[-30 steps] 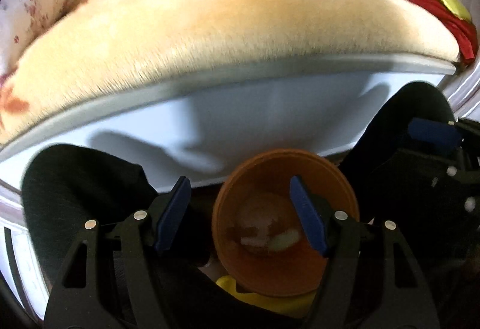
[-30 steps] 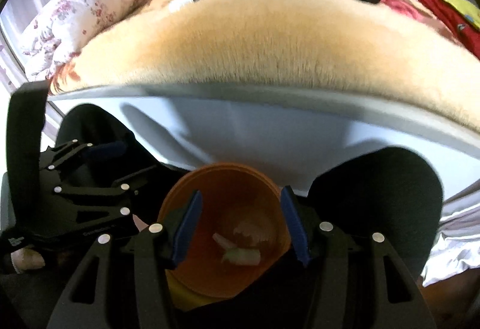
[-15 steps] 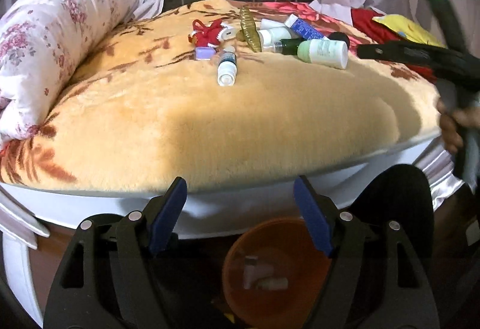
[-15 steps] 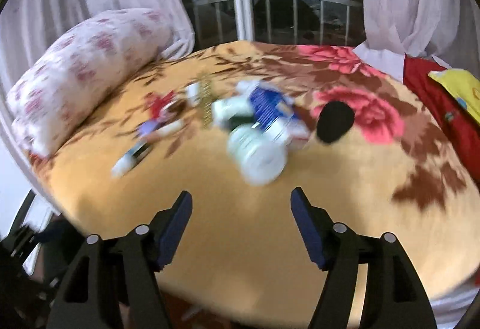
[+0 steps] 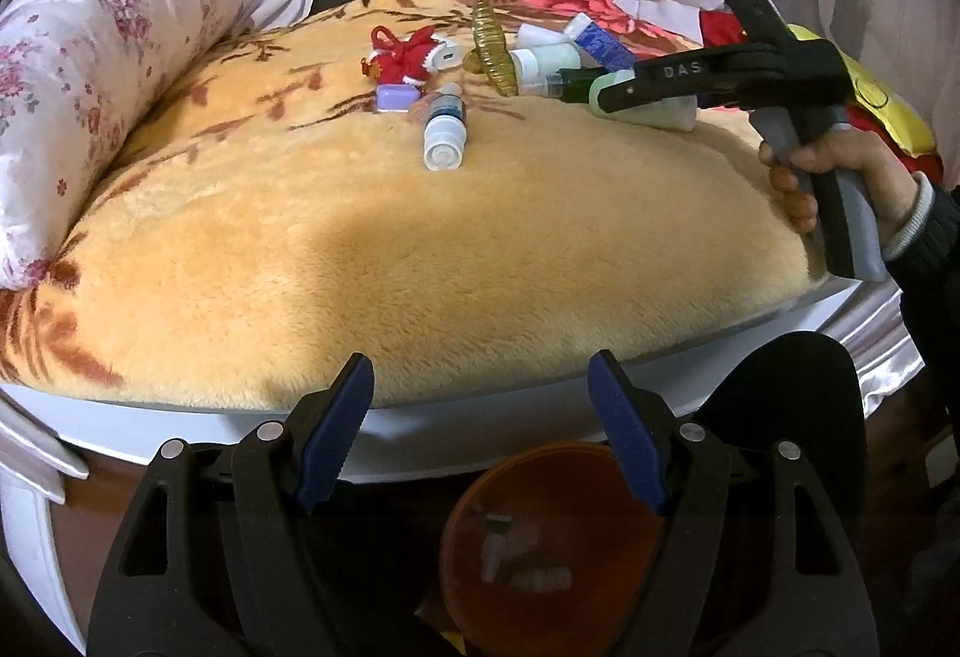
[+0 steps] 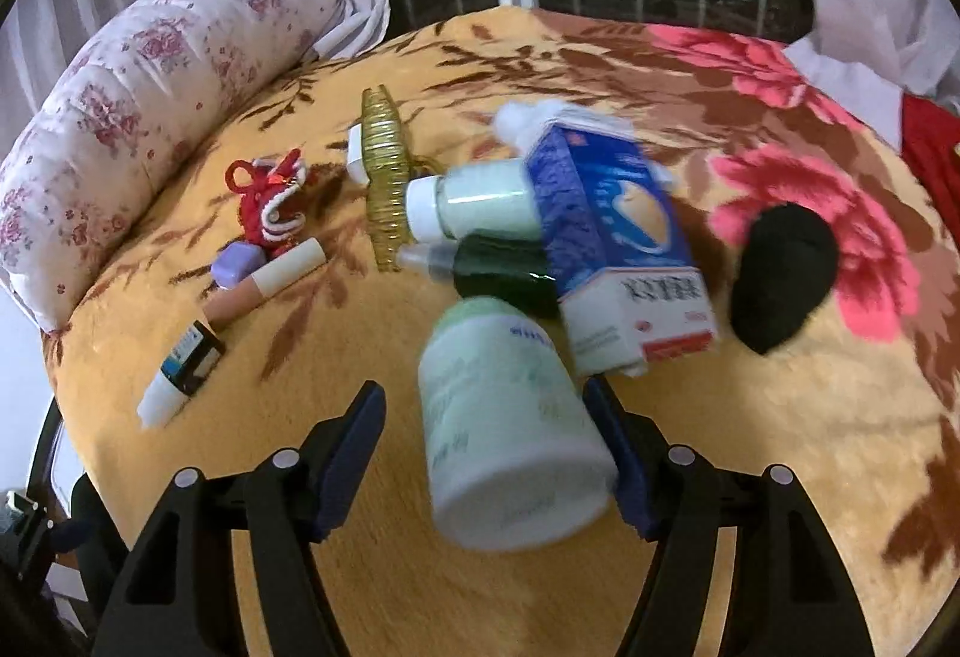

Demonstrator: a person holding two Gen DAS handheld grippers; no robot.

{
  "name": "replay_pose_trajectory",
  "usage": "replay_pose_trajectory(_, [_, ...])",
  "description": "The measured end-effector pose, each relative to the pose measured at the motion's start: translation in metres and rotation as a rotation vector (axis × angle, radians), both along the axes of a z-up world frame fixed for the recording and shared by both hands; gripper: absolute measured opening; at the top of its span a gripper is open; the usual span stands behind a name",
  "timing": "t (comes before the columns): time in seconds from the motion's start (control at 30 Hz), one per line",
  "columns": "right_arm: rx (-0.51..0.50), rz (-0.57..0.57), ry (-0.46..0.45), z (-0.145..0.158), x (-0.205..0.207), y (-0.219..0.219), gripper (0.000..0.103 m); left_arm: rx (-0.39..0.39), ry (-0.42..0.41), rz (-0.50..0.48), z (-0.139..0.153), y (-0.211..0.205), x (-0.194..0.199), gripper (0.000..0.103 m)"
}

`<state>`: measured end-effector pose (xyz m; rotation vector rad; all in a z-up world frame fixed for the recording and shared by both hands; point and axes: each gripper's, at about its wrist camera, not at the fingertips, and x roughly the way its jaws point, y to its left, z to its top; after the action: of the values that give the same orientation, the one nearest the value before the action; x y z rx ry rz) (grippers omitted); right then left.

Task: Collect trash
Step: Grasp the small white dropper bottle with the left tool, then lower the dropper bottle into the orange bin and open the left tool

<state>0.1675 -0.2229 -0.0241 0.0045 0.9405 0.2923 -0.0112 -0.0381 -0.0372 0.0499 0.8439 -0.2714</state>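
While the right gripper [image 6: 489,447] gapes wide, the pale green bottle [image 6: 510,429] lies between its fingers, long axis pointing near to far

Right gripper [image 6: 485,453] over the bed [image 6: 780,447], jaws spread, pale green bottle [image 6: 507,429] lying between them, near the right jaw, blue-and-white carton [image 6: 618,249] just behind, black pouch [image 6: 783,279] to its right, floral bolster [image 6: 150,105] along left edge
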Motion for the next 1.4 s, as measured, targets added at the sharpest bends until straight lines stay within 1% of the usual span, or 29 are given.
replay_pose_trajectory(0.03, [-0.007,0.006,0.017,-0.004,0.003,0.002,0.064,-0.003,0.003,0.002,0.000,0.001,0.001,0.072])
replay_pose_trajectory(0.07, [-0.025,0.007,0.039,-0.009,0.006,0.004,0.054,-0.007,0.006,0.006,0.000,0.003,0.002,0.072])
replay_pose_trajectory(0.1, [-0.034,0.006,0.055,-0.014,0.008,0.005,0.047,-0.011,0.006,0.011,0.000,0.004,0.003,0.072])
replay_pose_trajectory(0.13, [-0.028,0.000,0.050,-0.016,0.008,0.004,0.046,-0.012,0.007,0.014,0.000,0.005,0.003,0.072])
replay_pose_trajectory(0.27, [-0.005,-0.031,0.010,-0.015,0.001,0.001,0.046,-0.033,0.017,0.018,0.003,0.008,0.011,0.072])
replay_pose_trajectory(0.4, [0.013,-0.072,-0.060,-0.008,-0.010,-0.003,0.046,-0.047,-0.017,0.027,0.015,0.005,0.026,0.072])
replay_pose_trajectory(0.47, [0.040,-0.101,-0.101,-0.002,-0.019,-0.009,0.046,-0.062,-0.030,0.028,0.021,0.002,0.040,0.072])
replay_pose_trajectory(0.6, [0.092,-0.152,-0.165,0.008,-0.042,-0.018,0.046,-0.044,-0.062,0.036,0.025,-0.010,0.075,0.072])
replay_pose_trajectory(0.7, [0.121,-0.166,-0.185,0.010,-0.059,-0.022,0.046,-0.043,-0.062,0.054,0.018,-0.016,0.110,0.072])
replay_pose_trajectory(0.8, [0.134,-0.172,-0.204,0.012,-0.076,-0.025,0.046,-0.049,-0.052,0.074,0.008,-0.015,0.137,0.072])
replay_pose_trajectory(0.83, [0.132,-0.172,-0.208,0.012,-0.081,-0.025,0.046,-0.042,-0.061,0.076,0.005,-0.016,0.141,0.070])
replay_pose_trajectory(0.87, [0.134,-0.172,-0.212,0.012,-0.085,-0.025,0.046,-0.029,-0.079,0.077,0.001,-0.017,0.145,0.065])
replay_pose_trajectory(0.93, [0.135,-0.173,-0.219,0.011,-0.092,-0.025,0.046,-0.018,-0.134,0.066,-0.006,-0.019,0.146,0.059])
replay_pose_trajectory(0.97, [0.136,-0.177,-0.224,0.010,-0.096,-0.025,0.046,-0.019,-0.160,0.063,-0.008,-0.019,0.143,0.054])
replay_pose_trajectory(1.0, [0.139,-0.180,-0.231,0.010,-0.099,-0.025,0.046,-0.018,-0.180,0.055,-0.009,-0.020,0.139,0.046])
replay_pose_trajectory(1.07, [0.144,-0.186,-0.240,0.010,-0.105,-0.025,0.046,-0.020,-0.190,0.046,-0.009,-0.021,0.135,0.038])
replay_pose_trajectory(1.1, [0.144,-0.188,-0.243,0.010,-0.107,-0.024,0.046,-0.028,-0.193,0.043,-0.008,-0.021,0.133,0.030])
replay_pose_trajectory(1.13, [0.145,-0.190,-0.244,0.009,-0.108,-0.023,0.046,-0.034,-0.195,0.038,-0.008,-0.021,0.132,0.024])
replay_pose_trajectory(1.17, [0.148,-0.193,-0.241,0.008,-0.110,-0.023,0.046,-0.036,-0.197,0.035,-0.008,-0.021,0.130,0.023])
replay_pose_trajectory(1.27, [0.153,-0.197,-0.224,0.003,-0.115,-0.020,0.046,-0.042,-0.198,0.038,-0.006,-0.020,0.125,0.023])
replay_pose_trajectory(1.4, [0.152,-0.190,-0.229,0.005,-0.129,-0.018,0.046,-0.109,-0.187,0.028,0.005,-0.010,0.105,0.023])
